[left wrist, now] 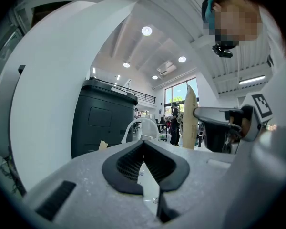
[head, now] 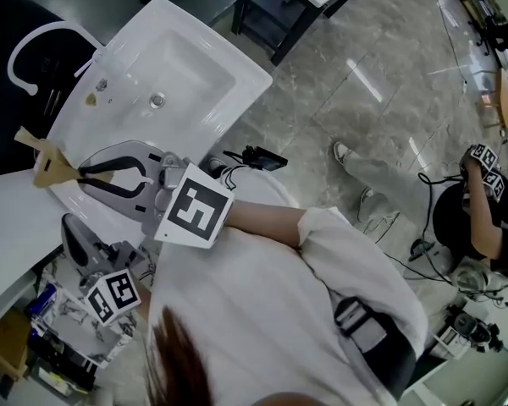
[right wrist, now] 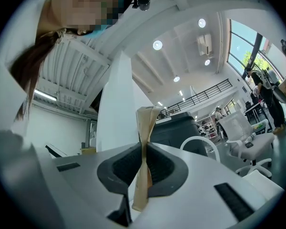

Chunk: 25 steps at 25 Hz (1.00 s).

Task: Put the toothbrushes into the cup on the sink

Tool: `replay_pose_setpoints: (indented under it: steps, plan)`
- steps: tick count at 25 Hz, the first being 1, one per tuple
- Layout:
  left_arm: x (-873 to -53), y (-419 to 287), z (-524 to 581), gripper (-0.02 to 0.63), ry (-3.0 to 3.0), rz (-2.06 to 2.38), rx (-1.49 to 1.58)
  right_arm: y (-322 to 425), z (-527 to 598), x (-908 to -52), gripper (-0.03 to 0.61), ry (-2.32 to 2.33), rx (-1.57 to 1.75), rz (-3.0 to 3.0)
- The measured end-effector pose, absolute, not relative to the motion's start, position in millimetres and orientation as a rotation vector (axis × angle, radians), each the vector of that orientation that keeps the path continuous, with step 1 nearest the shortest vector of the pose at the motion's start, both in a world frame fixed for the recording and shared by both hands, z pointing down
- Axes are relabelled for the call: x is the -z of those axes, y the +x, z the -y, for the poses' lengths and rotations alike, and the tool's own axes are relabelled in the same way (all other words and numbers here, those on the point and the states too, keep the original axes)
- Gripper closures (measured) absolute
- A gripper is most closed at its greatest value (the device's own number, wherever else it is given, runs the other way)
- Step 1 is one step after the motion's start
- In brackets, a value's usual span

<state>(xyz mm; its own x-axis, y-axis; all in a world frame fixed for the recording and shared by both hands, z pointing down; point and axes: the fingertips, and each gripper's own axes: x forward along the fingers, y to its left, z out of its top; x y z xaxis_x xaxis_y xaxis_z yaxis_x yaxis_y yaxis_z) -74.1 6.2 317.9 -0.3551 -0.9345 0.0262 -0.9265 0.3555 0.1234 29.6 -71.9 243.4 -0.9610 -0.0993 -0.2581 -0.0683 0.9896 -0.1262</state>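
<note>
The tan toothbrush [right wrist: 145, 120] is pinched mid-length in the closed right tongs [right wrist: 143, 149], held above the sink [head: 229, 74] rim near the corner closest to the operator. The left tongs [left wrist: 144, 146] are closed and empty. No cup is discernible. Locate it first, then lower the toothbrush end-first.

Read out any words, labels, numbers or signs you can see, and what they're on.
No text can be read anywhere.
Larger marker cube: black-and-white square pattern, no letters.
Smaller marker cube: same kind of pattern.
Clutter at lower left: any print is too small to read.
</note>
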Motion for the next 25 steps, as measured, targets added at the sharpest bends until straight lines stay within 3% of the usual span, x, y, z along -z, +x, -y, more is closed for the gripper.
replay_pose_setpoints:
  steps: [25]
  plan:
    - [-322, -76, -18, 0.600, 1.682, 2.528, 0.159, 31, 74, -241, 0.546, -0.140, 0.167, -2.857]
